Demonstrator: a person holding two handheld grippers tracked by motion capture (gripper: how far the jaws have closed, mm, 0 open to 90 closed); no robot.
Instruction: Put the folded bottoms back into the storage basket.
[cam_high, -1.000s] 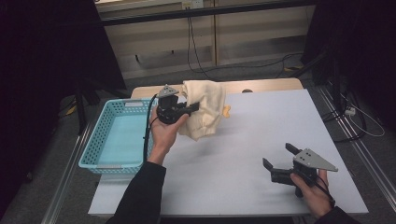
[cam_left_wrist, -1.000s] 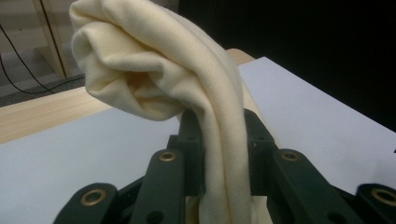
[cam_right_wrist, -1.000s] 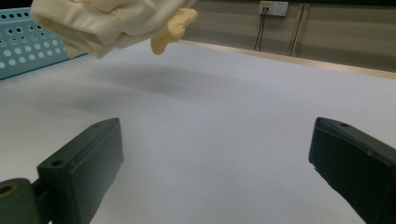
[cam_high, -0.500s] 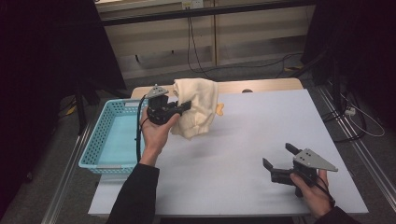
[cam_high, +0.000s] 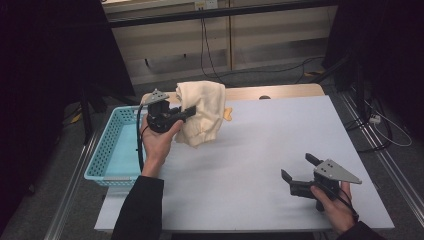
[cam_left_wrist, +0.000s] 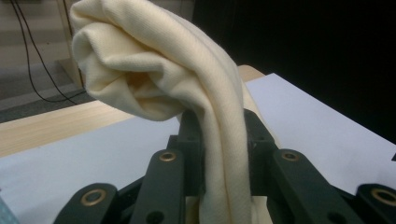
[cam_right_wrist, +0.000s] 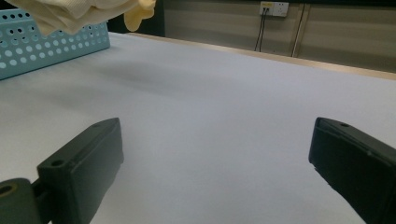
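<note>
Left gripper (cam_high: 186, 113): held raised above the left part of the desk, next to the basket; the person's left hand (cam_high: 159, 142) grips its body from below
Left fingers (cam_left_wrist: 189, 135): closed tight on a gathered fold of the cream cloth; in the left gripper view the fold runs down between the two black fingers, touching both
Cream cloth (cam_high: 202, 112): pinched near its middle, it bulges up above the fingers in a rolled bunch and hangs down below them, with its lower edge at or just above the desk surface, contact cannot be told; a small corner of it sticks out toward the right side
Cloth position (cam_right_wrist: 70, 14): between the basket and the desk centre, close beside the basket's right wall
Right gripper (cam_high: 297, 175): low over the near right part of the desk, well apart from the cloth, held by the person's right hand (cam_high: 337, 207)
Right fingers (cam_right_wrist: 84, 163): spread wide apart, nothing between them, bare desk surface showing in the gap
Basket (cam_high: 102, 150): light blue, perforated walls, standing at the left edge of the desk
Desk (cam_high: 270, 145): pale grey top with a wooden strip along its far edge
</note>
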